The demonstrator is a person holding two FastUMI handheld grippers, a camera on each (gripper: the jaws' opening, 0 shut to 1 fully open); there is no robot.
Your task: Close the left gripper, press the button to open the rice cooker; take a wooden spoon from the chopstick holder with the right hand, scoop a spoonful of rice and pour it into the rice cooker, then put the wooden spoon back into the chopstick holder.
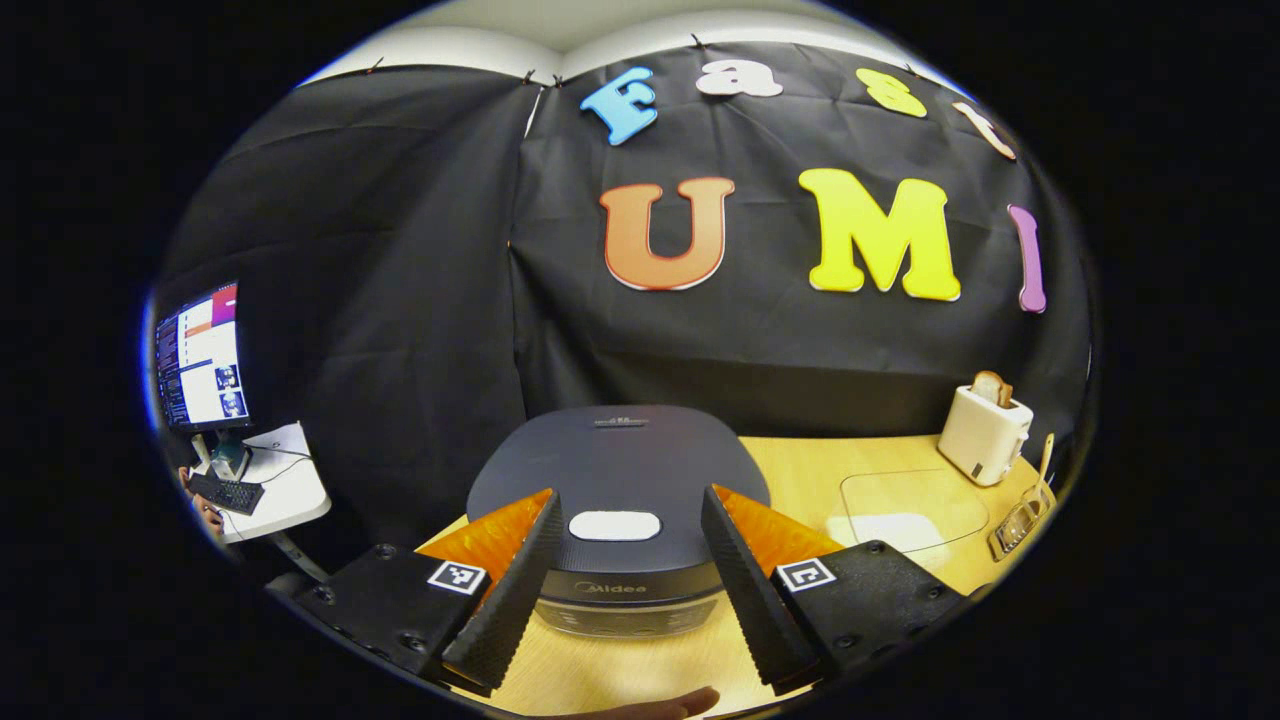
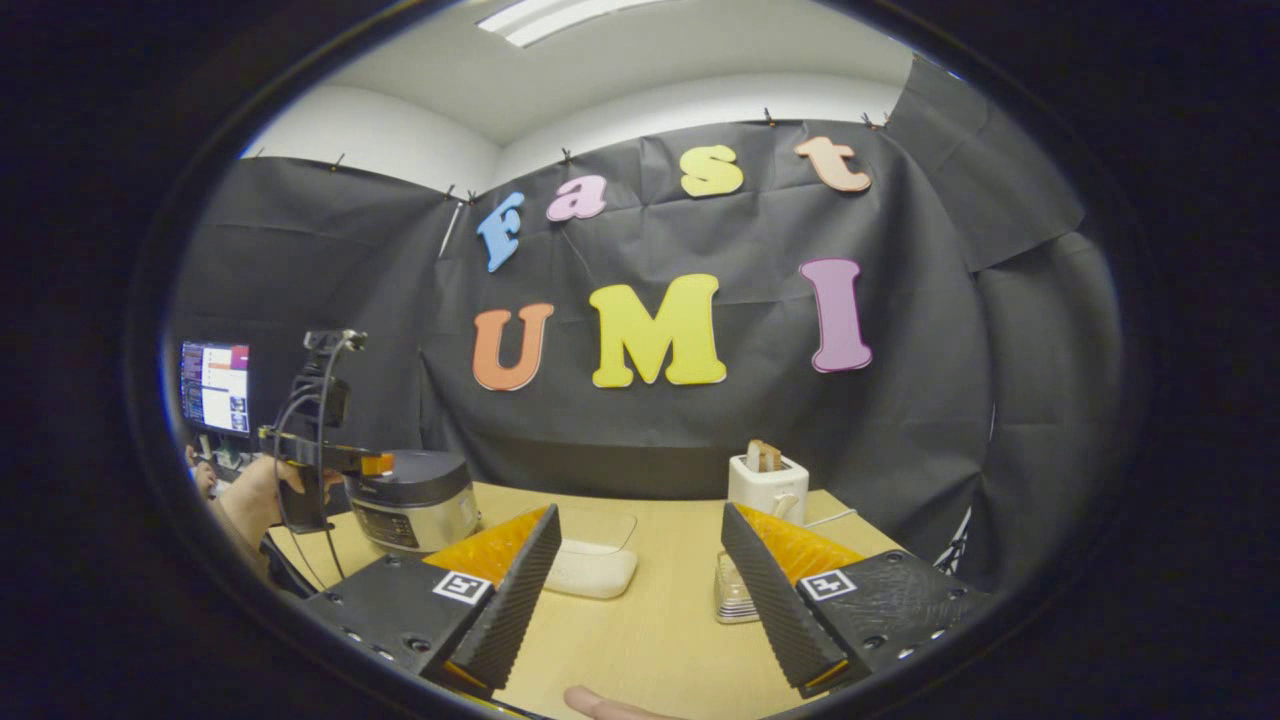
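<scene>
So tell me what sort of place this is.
Probably a staged kitchen booth for recording: a pale wooden table against black cloth, holding a dark round rice cooker and a cream toaster, with a lit monitor alongside.

In the left gripper view, the left gripper's fingers [image 1: 515,580] hide the near corners of the cooker [image 1: 617,470]; its front panel sits in shadow between them, too dim to make out. The holder [image 1: 1020,522] at far right is squeezed against the edge, its contents unclear apart from one thin wooden handle [image 1: 1046,455]. The clear box [image 1: 915,510] is nearly see-through; what it holds cannot be told.

In the right gripper view, a finger [image 2: 765,590] covers part of the holder [image 2: 732,592], and the other gripper [image 2: 372,463] overlaps the cooker [image 2: 415,500]. A fingertip [image 2: 600,705] is cut off at the bottom.
</scene>
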